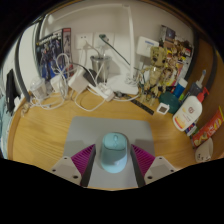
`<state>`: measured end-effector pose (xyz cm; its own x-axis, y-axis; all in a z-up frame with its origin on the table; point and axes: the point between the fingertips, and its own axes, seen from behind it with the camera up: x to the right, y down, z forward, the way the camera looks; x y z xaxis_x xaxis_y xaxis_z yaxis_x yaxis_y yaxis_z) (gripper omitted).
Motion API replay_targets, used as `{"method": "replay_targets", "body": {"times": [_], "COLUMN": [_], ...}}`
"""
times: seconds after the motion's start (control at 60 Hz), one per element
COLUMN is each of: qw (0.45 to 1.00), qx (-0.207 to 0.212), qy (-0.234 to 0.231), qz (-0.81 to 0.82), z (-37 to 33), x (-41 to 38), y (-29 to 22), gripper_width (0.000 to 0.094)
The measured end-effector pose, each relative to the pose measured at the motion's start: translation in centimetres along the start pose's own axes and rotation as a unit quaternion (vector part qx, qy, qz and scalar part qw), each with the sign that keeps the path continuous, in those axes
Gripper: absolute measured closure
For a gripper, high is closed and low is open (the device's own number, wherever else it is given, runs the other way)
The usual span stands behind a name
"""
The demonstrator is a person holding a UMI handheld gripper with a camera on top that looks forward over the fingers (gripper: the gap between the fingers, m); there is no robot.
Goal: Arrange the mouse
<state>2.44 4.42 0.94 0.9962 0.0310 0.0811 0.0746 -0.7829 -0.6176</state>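
Mouse [112,156], pale blue-green with a rounded top, caught between the two fingers of the gripper [112,150], dead centre and low in the view. Magenta pads [85,156] pressed against its flanks at 9 and 3 o'clock, with no gap visible on either side; fingers set narrow, closed on the mouse. Cannot tell whether its underside touches anything.

Just beyond the mouse, at 12 o'clock from it, a grey mat [92,127] lying flat on a wooden tabletop [40,135].

Farther off, at about 11 o'clock, a tangle of white cables [72,84] and a white power strip [98,96] near the back edge of the tabletop. At 10 o'clock, against the wall, a dark poster [55,50] with printed figures too small to read. At 12 o'clock on the wall, a white socket plate [85,41].

At 1 to 2 o'clock, a small wooden rack [160,62] crowded with little items, none identifiable. At 2 o'clock, nearer, a white bottle [188,110] with an orange cap, tilted, and just beside it at 3 o'clock a red packet [209,126].
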Motion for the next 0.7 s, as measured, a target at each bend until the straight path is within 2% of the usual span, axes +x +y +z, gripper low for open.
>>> {"method": "replay_targets", "body": {"times": [0.4,0.517,0.7], "qw": [0.995,0.992,0.991], "qx": [0.096,0.115,0.131], "qy": [-0.022,-0.038,-0.038], "qz": [0.016,0.014,0.003], "z": [-13.7,-16.8,-19.9], "x": [-9.0,-12.3,-15.4], "y": [-8.5,-9.6,-9.4], "gripper_width": [0.0268,0.0268,0.0268]}}
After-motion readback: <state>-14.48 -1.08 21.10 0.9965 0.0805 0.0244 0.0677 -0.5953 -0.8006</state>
